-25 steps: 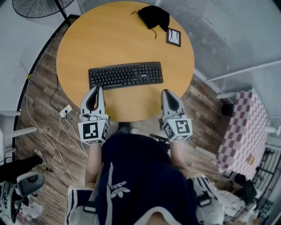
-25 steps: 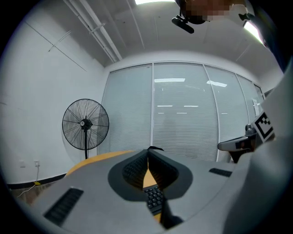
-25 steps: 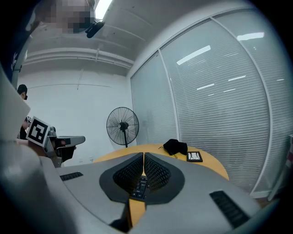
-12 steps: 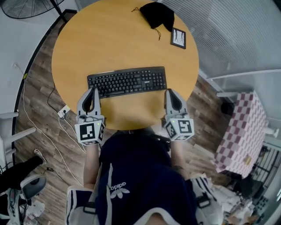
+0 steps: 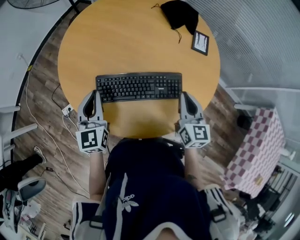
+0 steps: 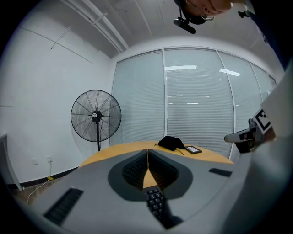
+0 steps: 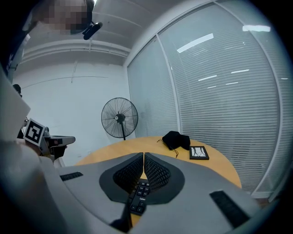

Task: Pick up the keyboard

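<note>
Left gripper (image 5: 96, 93), right gripper (image 5: 184, 95) advanced — now flanking keyboard (image 5: 138, 87).

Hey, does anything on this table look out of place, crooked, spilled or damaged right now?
Nothing stands out. The keyboard lies flat and straight on the table, with no damage showing. A black pouch and a small frame sit near the far edge. Nothing is spilled.

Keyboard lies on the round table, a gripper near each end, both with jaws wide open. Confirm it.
Wrong only on the jaws: left gripper and right gripper are both shut and empty, as their own gripper views show. The keyboard does lie on the round table, a gripper near each end.
</note>
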A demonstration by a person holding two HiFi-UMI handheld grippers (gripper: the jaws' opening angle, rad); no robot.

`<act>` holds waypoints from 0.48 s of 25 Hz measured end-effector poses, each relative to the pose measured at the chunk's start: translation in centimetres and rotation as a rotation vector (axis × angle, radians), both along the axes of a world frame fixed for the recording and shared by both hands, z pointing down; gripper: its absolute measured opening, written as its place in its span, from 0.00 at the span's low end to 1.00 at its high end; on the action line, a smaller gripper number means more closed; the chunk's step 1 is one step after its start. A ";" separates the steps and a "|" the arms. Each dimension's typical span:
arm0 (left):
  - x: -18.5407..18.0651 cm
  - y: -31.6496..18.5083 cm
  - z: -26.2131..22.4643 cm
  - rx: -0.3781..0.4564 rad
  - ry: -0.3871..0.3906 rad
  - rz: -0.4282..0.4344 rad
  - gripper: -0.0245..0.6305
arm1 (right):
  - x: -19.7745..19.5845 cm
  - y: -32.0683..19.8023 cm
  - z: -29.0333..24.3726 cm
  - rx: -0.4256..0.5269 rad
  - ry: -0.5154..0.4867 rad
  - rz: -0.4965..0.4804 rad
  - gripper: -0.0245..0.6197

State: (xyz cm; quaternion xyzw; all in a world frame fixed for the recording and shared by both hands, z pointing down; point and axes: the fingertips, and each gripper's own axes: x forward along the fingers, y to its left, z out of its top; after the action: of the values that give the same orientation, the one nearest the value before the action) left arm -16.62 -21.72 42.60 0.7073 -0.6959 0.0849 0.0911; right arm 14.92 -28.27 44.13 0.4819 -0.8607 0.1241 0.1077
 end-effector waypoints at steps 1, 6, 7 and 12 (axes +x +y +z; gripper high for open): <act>0.0 0.0 -0.1 0.000 -0.002 -0.006 0.05 | -0.1 -0.4 0.0 0.000 -0.003 -0.009 0.05; -0.3 -0.1 0.0 -0.010 0.006 -0.029 0.05 | -0.8 -2.1 0.3 -0.003 -0.007 -0.035 0.05; -0.5 -0.1 0.1 -0.014 0.009 -0.032 0.05 | -0.7 -2.4 0.3 -0.004 -0.012 -0.033 0.05; -1.1 -1.1 1.9 -0.078 0.056 -0.013 0.05 | 0.1 -4.0 1.1 -0.035 -0.030 -0.027 0.05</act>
State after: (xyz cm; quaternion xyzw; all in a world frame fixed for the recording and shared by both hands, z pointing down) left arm -17.71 -22.79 44.50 0.7007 -0.6938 0.0916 0.1387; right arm 15.06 -32.25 45.28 0.4664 -0.8663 0.1447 0.1049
